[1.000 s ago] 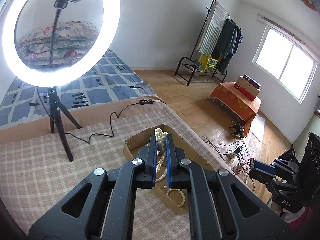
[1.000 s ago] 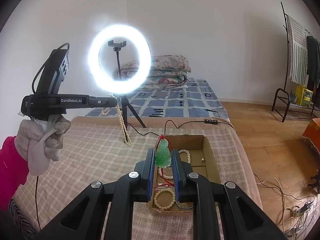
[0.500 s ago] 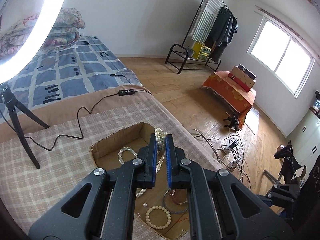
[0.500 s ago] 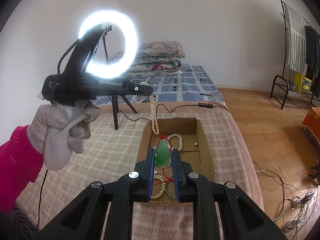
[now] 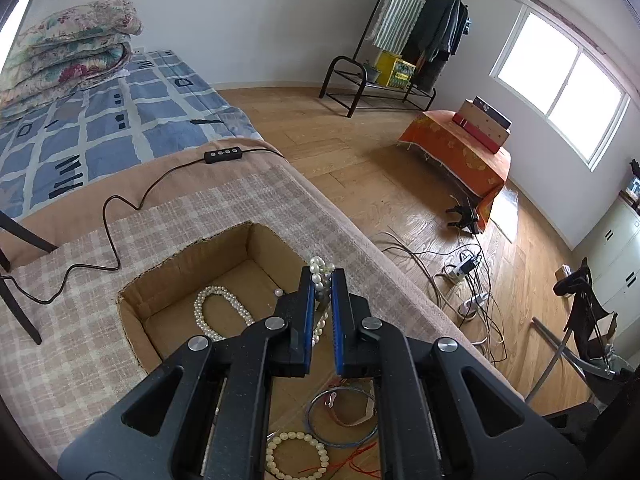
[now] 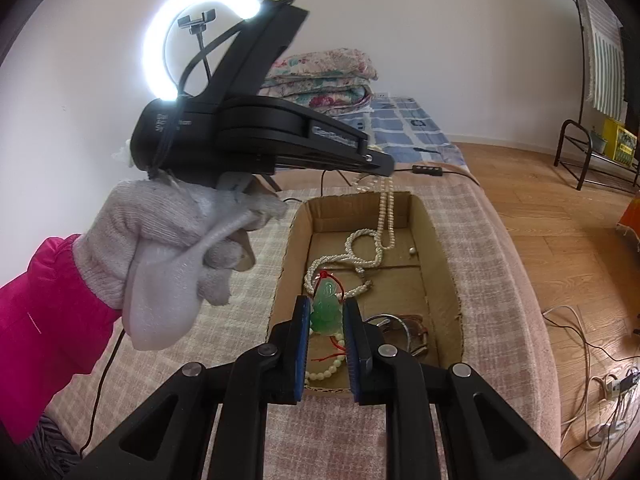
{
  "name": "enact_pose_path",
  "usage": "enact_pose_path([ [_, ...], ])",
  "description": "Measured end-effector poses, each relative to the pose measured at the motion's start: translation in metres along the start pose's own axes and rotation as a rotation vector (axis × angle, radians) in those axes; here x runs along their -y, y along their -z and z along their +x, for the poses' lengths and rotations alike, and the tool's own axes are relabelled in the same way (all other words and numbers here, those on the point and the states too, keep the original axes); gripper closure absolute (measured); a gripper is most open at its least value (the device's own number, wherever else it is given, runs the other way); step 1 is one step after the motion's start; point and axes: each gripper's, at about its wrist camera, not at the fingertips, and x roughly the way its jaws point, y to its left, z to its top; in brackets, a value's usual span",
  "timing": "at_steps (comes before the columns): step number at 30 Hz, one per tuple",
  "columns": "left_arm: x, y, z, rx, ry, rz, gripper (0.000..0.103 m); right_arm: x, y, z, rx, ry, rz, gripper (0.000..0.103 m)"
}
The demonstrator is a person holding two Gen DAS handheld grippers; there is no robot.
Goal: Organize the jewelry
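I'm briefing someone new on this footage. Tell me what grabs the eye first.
The green pendant on its red cord, pinched in the right gripper just above the cardboard box. Next, the pearl necklace hanging from the left gripper down into that box, its lower end coiled on the bottom. Behind, a glowing ring light stands against the white wall.

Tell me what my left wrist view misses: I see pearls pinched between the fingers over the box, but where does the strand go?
Observer: The pearl necklace hangs from the left gripper into the cardboard box, its lower end coiled on the floor.
Reviewer: And the right gripper?
Observer: The right gripper is shut on a green pendant on a red cord, above the box's near end.
Reviewer: Who holds the left one?
Observer: A hand in a grey knit glove, pink sleeve behind.
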Motion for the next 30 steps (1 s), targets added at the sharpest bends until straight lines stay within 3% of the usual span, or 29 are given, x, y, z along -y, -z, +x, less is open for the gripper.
enact_pose_path([
  [9, 0.001, 0.008, 0.016, -0.049, -0.002, -0.006, 0.097, -0.001, 0.004, 0.017, -0.049, -0.02, -0.002, 0.087],
  [15, 0.002, 0.007, 0.013, -0.065, -0.01, -0.018, 0.097, -0.005, 0.006, 0.021, -0.052, -0.025, -0.013, 0.073],
  [16, 0.001, 0.006, 0.013, -0.067, -0.01, -0.021, 0.085, -0.006, 0.007, 0.02, -0.051, -0.024, -0.02, 0.068],
  [17, 0.001, 0.006, 0.011, -0.065, -0.012, -0.024, 0.075, -0.008, 0.007, 0.022, -0.051, -0.019, -0.023, 0.056],
  [18, 0.001, 0.006, 0.009, -0.056, -0.013, -0.023, 0.056, -0.009, 0.007, 0.021, -0.047, -0.006, -0.026, 0.049],
  [19, 0.001, 0.006, 0.006, -0.044, -0.016, -0.02, 0.047, -0.01, 0.007, 0.02, -0.04, 0.006, -0.029, 0.035],
  [20, 0.002, 0.006, 0.004, -0.038, -0.022, -0.017, 0.044, -0.012, 0.008, 0.019, -0.031, 0.014, -0.032, 0.027],
  [23, 0.0, 0.005, -0.001, -0.036, -0.04, -0.024, 0.042, -0.016, 0.008, 0.017, -0.025, 0.028, -0.048, 0.017],
  [30, -0.004, 0.005, -0.014, -0.019, -0.048, -0.035, 0.042, -0.011, 0.006, 0.013, -0.009, 0.055, -0.041, 0.017],
])
